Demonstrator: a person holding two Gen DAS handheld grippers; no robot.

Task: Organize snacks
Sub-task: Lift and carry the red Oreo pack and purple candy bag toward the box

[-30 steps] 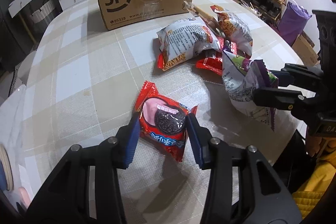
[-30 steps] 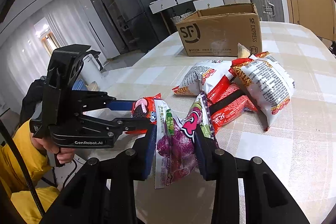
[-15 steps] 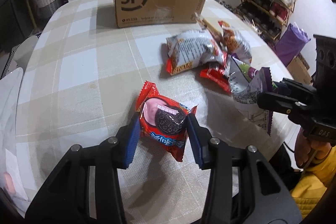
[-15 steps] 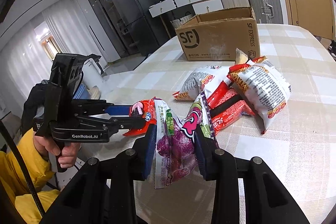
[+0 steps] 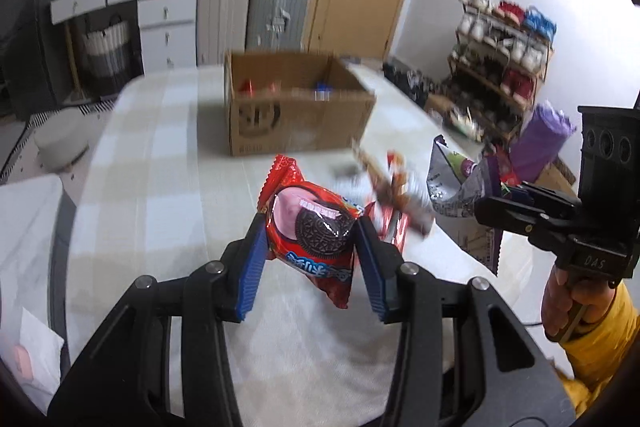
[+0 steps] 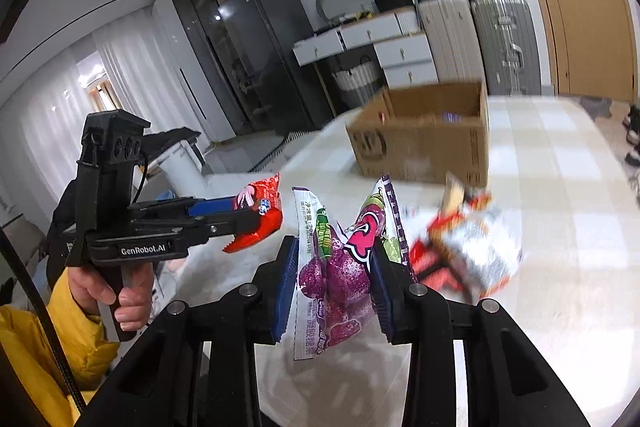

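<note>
Gripping mid-body suits both light, crinkly, crushable packs: left gripper [image 5: 311, 259] clamps the cookie pack [image 5: 312, 227], right gripper [image 6: 334, 285] the purple pack [image 6: 340, 267], centre frame.

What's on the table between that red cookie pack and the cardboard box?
Nothing: in the left wrist view, only bare checked tablecloth stretches between the cookie pack and the cardboard box. The other snacks lie off to the right.
</note>
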